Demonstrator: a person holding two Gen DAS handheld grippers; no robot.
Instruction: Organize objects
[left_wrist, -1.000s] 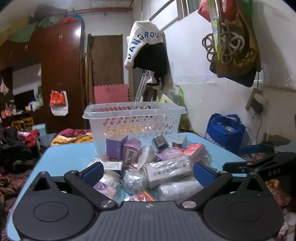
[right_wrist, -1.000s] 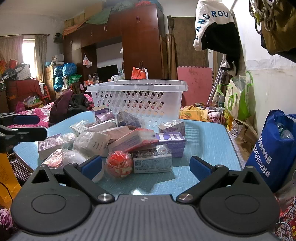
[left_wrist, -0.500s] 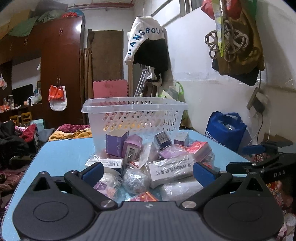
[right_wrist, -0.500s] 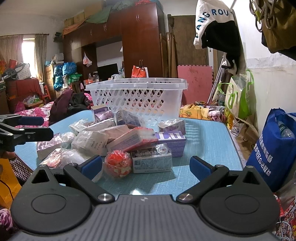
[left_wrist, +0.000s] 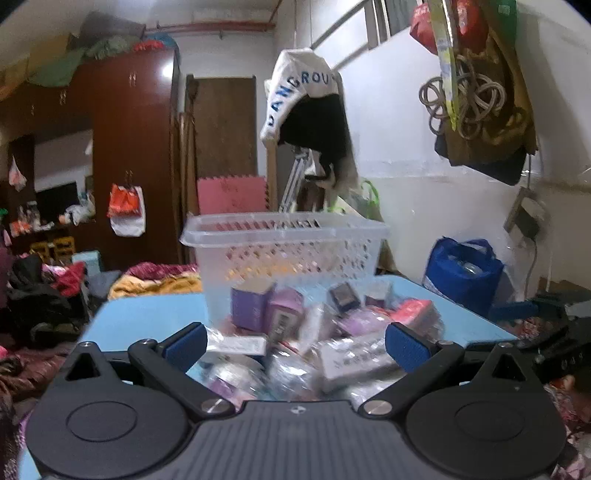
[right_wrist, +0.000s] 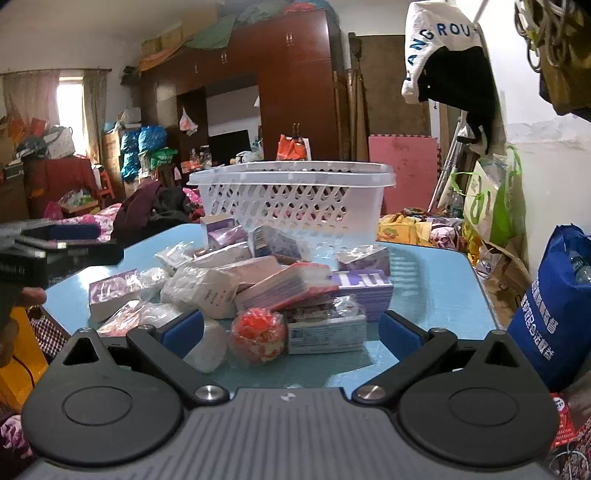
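Two hand-held grippers hover at the near edge of the blue worktop, both spread wide and holding nothing: the left hand-held gripper faces the pile of wrapped packets and boxes, and the right hand-held gripper frames a round red-wrapped ball beside a small printed box. Behind the heap stands the white basket, seemingly empty, probably the place meant for these things, so sorting looks barely begun.

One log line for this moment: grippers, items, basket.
left gripper: open, empty | right gripper: open, empty | wrapped packets and boxes: piled on blue table | white perforated plastic basket: behind pile
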